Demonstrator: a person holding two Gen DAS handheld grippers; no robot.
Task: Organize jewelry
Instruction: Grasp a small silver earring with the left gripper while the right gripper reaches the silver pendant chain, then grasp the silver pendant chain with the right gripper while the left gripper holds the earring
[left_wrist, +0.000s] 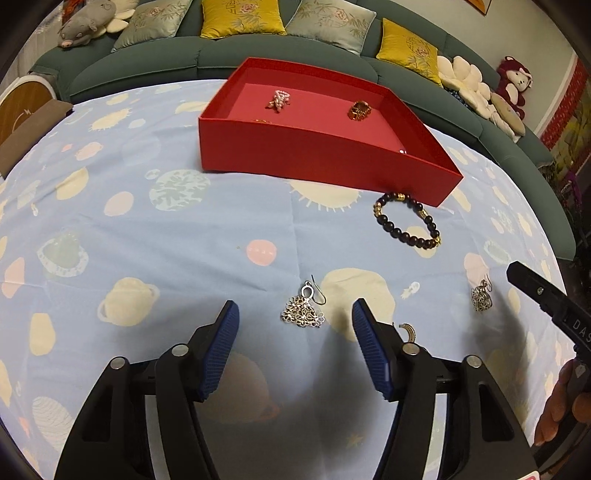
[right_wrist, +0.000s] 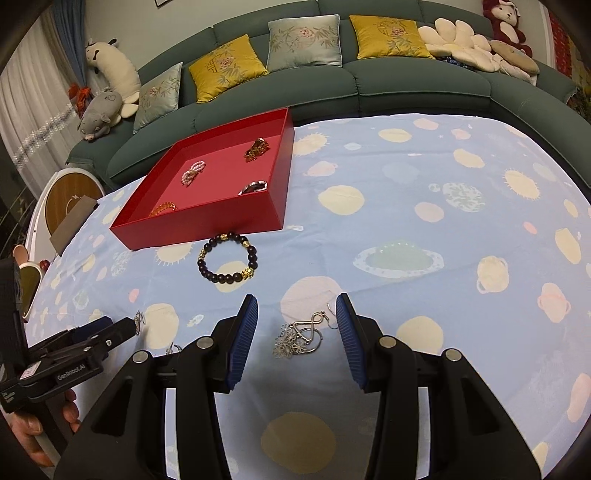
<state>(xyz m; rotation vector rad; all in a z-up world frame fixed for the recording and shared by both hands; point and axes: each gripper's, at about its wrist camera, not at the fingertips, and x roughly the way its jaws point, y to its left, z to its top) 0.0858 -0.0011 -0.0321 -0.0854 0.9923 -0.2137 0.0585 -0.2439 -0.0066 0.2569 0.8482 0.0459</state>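
A red box (left_wrist: 314, 155) (right_wrist: 207, 225) stands at the back of the table with a pearl piece (left_wrist: 279, 99) (right_wrist: 192, 172), a gold piece (left_wrist: 359, 110) (right_wrist: 256, 148), a silver ring (right_wrist: 253, 187) and an amber bracelet (right_wrist: 162, 209) in it. A dark bead bracelet (left_wrist: 408, 219) (right_wrist: 227, 260) lies in front of the box. My left gripper (left_wrist: 293, 314) is open around a silver filigree earring (left_wrist: 303, 310) on the cloth. My right gripper (right_wrist: 297, 328) is open around a second silver earring (right_wrist: 299, 338), also in the left wrist view (left_wrist: 481, 295).
A small crescent piece (left_wrist: 408, 330) lies by my left gripper's right finger. The table carries a light blue planet-print cloth (left_wrist: 147, 240) (right_wrist: 443, 221). A green sofa (right_wrist: 369, 81) with cushions and plush toys runs behind it. A round white stool (right_wrist: 70, 192) stands at the left.
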